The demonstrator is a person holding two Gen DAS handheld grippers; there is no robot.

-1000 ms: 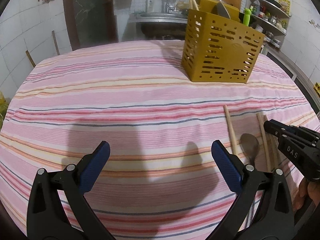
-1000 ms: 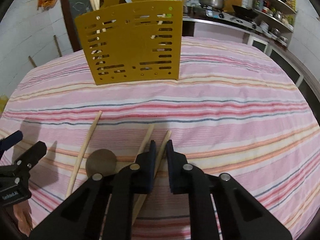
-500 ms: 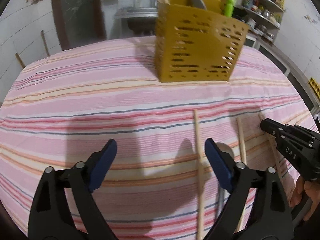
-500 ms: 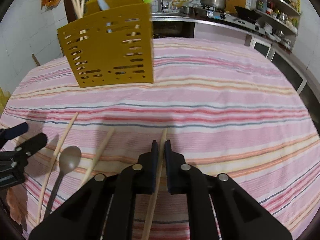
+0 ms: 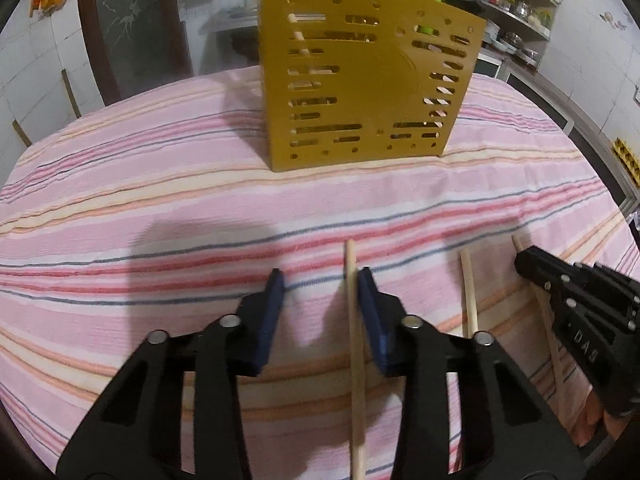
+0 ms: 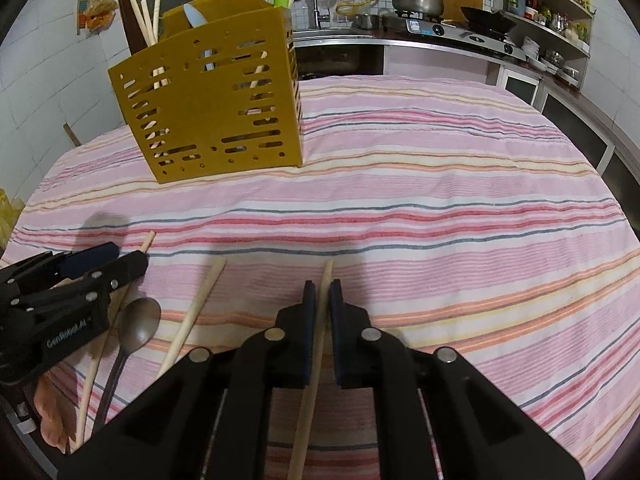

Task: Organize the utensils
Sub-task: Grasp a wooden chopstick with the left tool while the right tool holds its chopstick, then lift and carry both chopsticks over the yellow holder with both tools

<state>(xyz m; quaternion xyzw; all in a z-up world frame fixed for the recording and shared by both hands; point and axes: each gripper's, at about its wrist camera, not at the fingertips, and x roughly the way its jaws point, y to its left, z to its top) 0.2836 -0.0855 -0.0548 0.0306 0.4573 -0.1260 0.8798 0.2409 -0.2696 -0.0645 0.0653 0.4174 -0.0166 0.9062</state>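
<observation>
On the left, our left tongs (image 5: 320,280) are closing around a chopstick (image 5: 356,344) lying on the striped surface (image 5: 160,208); it touches the right pad only, so no pinch yet. Next comes a spoon (image 6: 138,326), then a loose chopstick (image 6: 196,312). Our right tongs (image 6: 322,292) are pressed together on another chopstick (image 6: 316,360). Beyond them stands the yellow utensil holder (image 6: 208,108), sticks already poking out.

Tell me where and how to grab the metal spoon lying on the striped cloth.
Grip the spoon across its thin handle, just behind the bowl, coming down from above. It lies flat between two chopsticks, so pinch sideways across the handle; the wide bowl would likely slip.
</observation>
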